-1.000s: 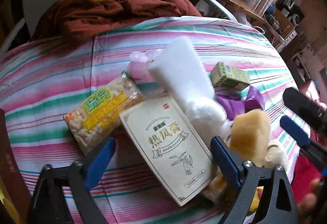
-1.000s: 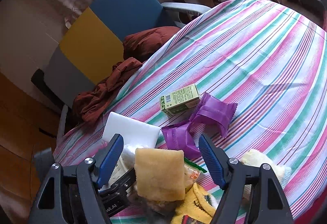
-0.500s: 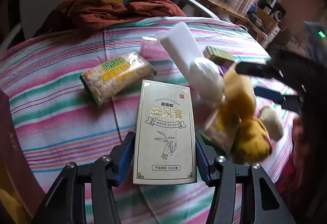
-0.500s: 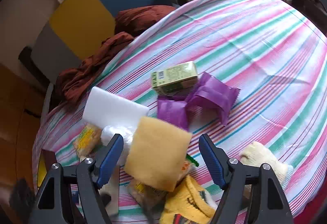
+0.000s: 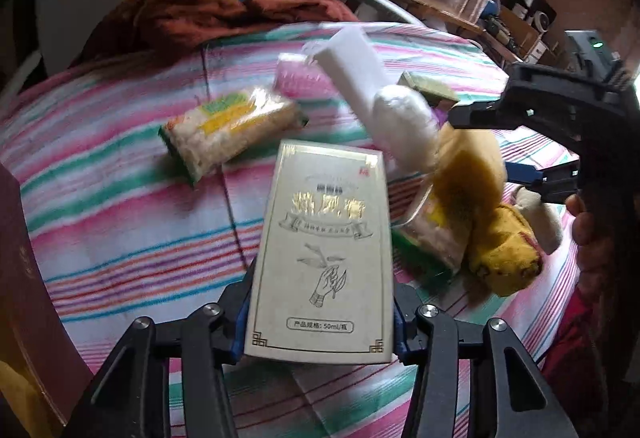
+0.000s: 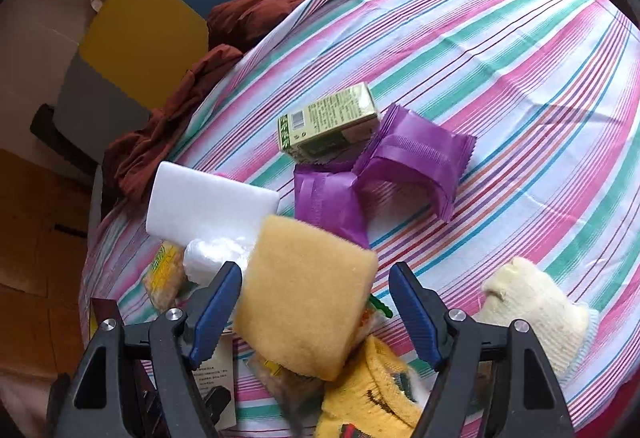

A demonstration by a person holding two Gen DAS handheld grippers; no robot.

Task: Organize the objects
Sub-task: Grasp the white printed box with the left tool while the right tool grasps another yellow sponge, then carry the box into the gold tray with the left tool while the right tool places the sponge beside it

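Left tongs (image 5: 320, 322) closed on the lower end of the cream box (image 5: 320, 262), held above the striped desk (image 5: 120, 222) between the noodle packet (image 5: 228, 134) and the pile. Right tongs (image 6: 316, 302) spread wide, gripping nothing, jaws on either side of the yellow sponge (image 6: 308, 298) topping the pile; green carton (image 6: 330, 120) and purple sachets (image 6: 416, 166) beyond.

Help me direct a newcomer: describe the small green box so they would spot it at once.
On the striped tablecloth, look past the yellow sponge to the two purple packets. The green box leans on them: the only printed carton with a barcode.
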